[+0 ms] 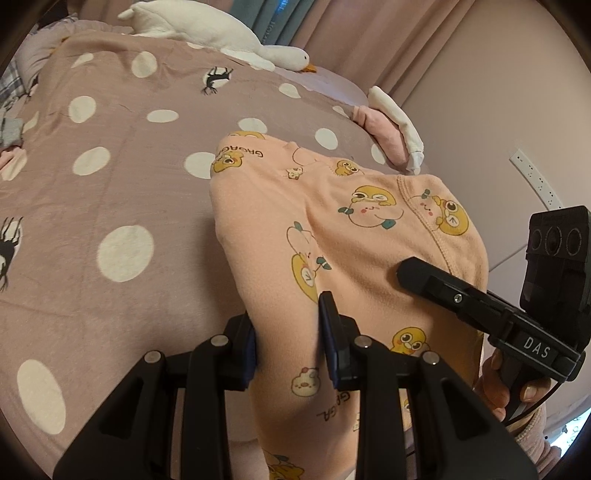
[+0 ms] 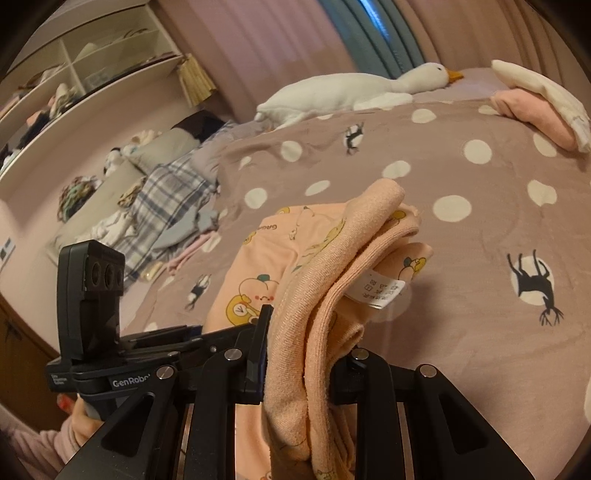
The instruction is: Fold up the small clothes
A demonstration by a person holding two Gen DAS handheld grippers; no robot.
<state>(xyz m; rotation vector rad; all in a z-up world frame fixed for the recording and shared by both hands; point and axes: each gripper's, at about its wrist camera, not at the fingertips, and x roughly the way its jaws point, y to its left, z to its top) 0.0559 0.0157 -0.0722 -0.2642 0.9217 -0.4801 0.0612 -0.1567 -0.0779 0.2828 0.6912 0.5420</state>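
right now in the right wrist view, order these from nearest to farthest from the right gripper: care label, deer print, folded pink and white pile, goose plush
1. Care label on the peach garment that the right gripper clamps, just ahead.
2. Deer print on the bedspread, off to the right.
3. Folded pink and white pile, far right.
4. Goose plush, along the far edge of the bed.

1 peach garment (image 1: 354,236), 1 plush goose (image 1: 207,29), 2 folded clothes (image 1: 391,129), 2 tools (image 1: 290,332)
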